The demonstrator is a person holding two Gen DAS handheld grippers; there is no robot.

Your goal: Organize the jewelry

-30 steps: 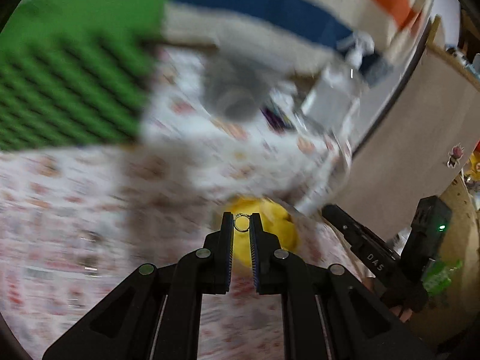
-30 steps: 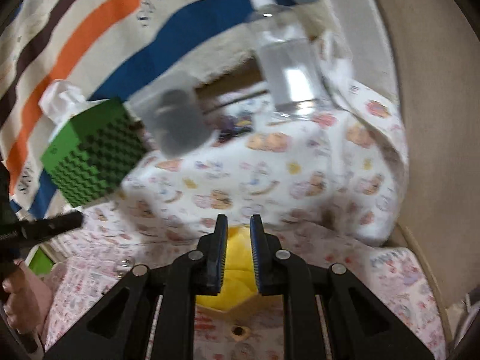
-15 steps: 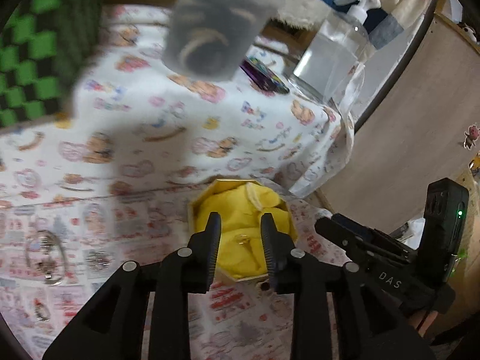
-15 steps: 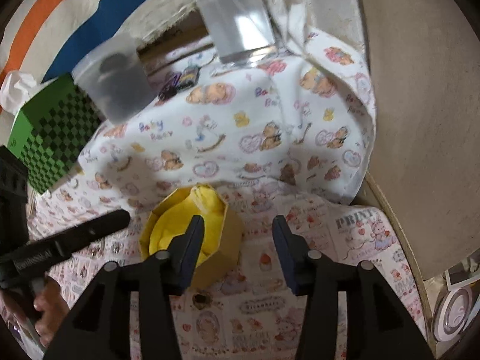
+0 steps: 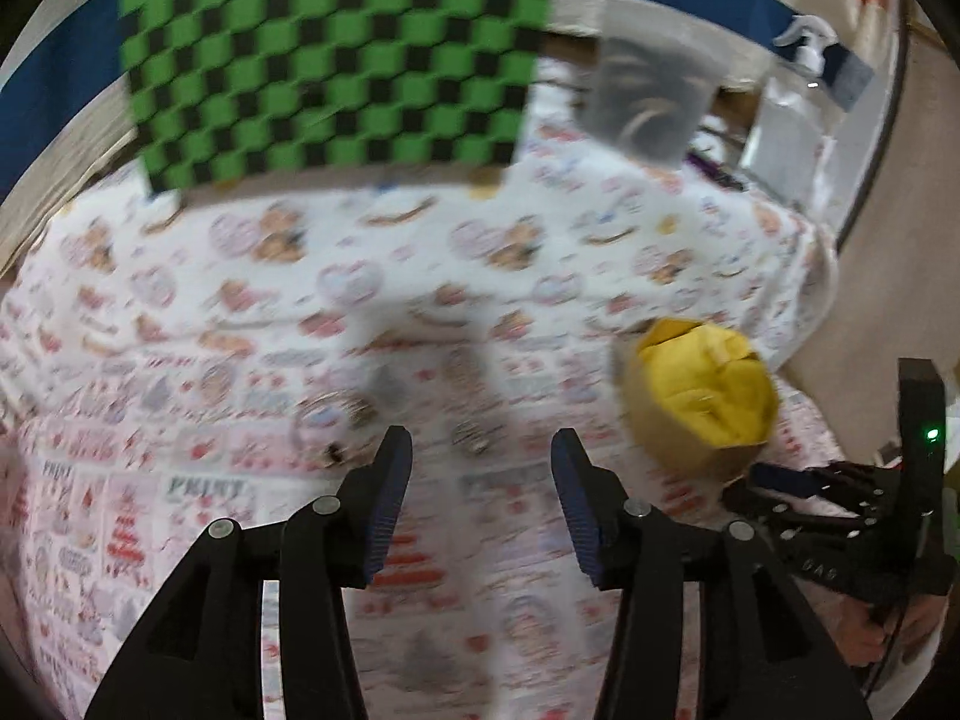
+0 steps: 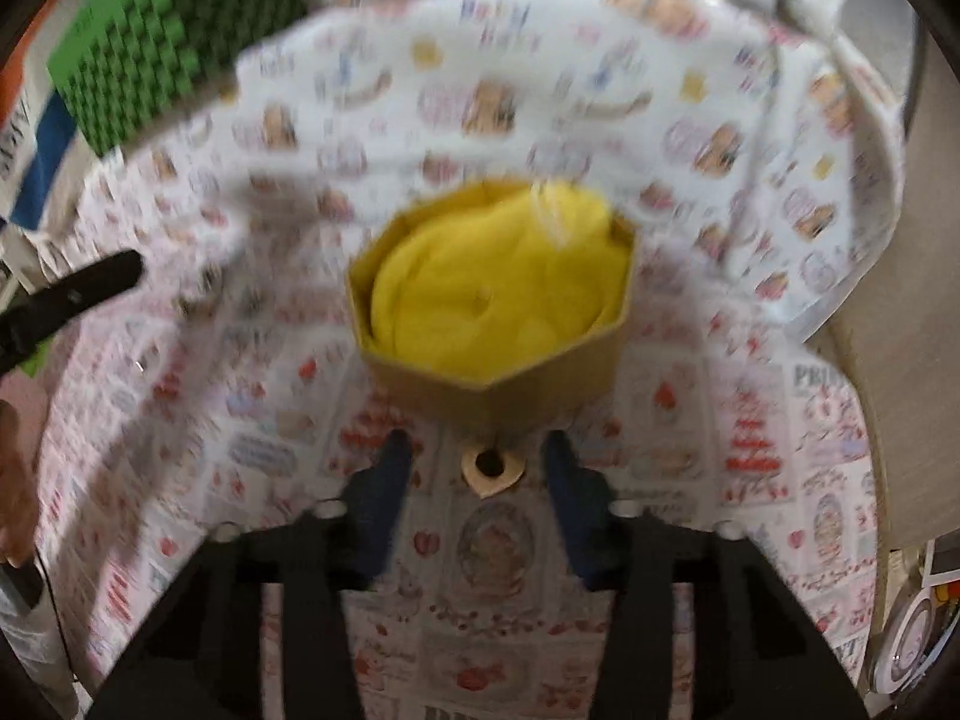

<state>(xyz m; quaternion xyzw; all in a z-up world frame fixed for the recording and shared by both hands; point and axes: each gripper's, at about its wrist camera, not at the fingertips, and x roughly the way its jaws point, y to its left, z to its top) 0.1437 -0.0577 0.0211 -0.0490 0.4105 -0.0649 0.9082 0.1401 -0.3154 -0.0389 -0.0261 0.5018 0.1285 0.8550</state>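
Box (image 6: 498, 402): matt brown cardboard, lined with soft yellow cloth (image 6: 498, 282). Tablecloth (image 5: 420, 276): printed cotton-like fabric, matt. Gripper fingers (image 5: 390, 498): black plastic, ribbed blue pads. Bottle (image 5: 786, 138): clear glossy plastic.

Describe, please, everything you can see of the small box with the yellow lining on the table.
The box is a low, many-sided open container with tan walls that look like cardboard, and no lid is on it. Crumpled yellow cloth fills it to the rim, with a small pale thing, too blurred to name, lying on the cloth. It stands upright on the printed tablecloth. The open right gripper hovers just before it without touching; a small tan ring-shaped piece lies on the tablecloth near its front wall.
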